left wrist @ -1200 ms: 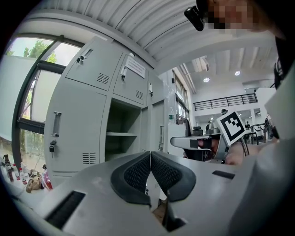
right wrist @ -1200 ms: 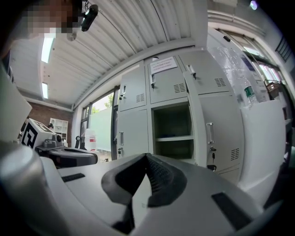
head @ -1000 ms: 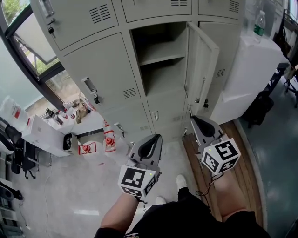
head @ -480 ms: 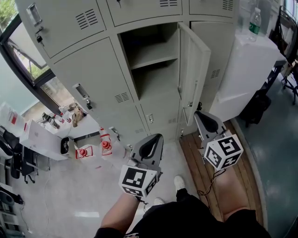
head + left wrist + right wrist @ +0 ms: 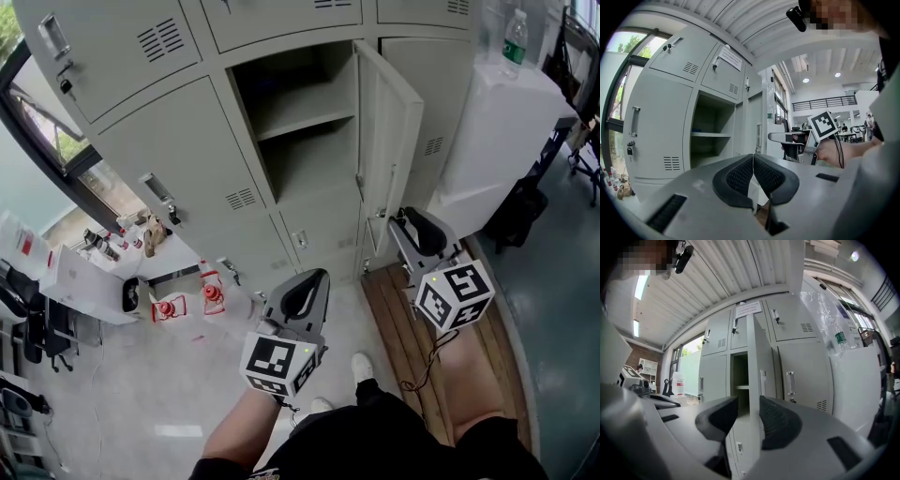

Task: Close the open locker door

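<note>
Clearly nothing is done yet: the locker door (image 5: 386, 122) stands open at twelve o'clock. My right gripper (image 5: 413, 221) is opening its jaws, with nothing held. My left gripper (image 5: 309, 281) has its jaws pressed together.

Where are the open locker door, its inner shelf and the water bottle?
open locker door (image 5: 386, 159), head view, inner face.
shelf (image 5: 305, 119), head view, front edge.
water bottle (image 5: 513, 54), head view, body.
</note>
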